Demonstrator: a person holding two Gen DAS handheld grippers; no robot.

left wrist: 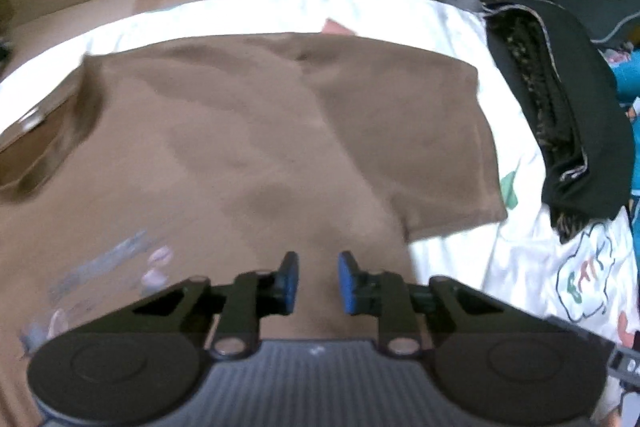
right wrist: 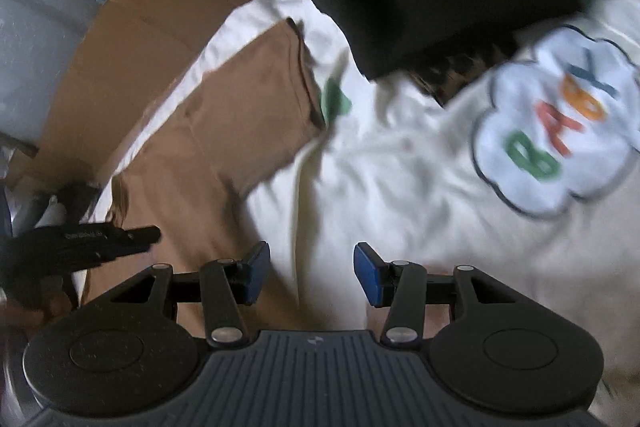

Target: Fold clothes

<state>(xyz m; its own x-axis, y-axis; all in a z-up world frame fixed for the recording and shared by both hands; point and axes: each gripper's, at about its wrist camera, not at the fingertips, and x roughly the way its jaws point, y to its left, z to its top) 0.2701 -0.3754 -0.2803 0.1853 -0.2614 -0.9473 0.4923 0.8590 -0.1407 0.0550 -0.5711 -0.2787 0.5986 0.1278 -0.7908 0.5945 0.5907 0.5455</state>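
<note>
Early in the fold, by the look of it: brown T-shirt (left wrist: 248, 147) spread flat on a white printed sheet (left wrist: 460, 267), nothing doubled over yet apart from a possible turned-up edge at 9 o'clock in the left wrist view, too blurred to call. Left gripper (left wrist: 318, 281) hovering over the shirt body at 6 o'clock, blue pads a narrow gap apart, no cloth between them. Right gripper (right wrist: 311, 273) spread wider, empty too, poised over the shirt's side edge where brown meets white. Sleeve (left wrist: 440, 147) reaching toward 3 o'clock in the left view, toward 12 in the right. Long axis of the shirt probably running 6 to 12 in the left view, the collar end likely at 12, the faint print (left wrist: 112, 275) lying at 8. Next move likely a pinch on that sleeve or side hem, then a carry across the body; calls for low, level jaws catching shirt only, not sheet. Dark folded garments (left wrist: 560, 115) stacked at 2 o'clock, well apart.
</note>
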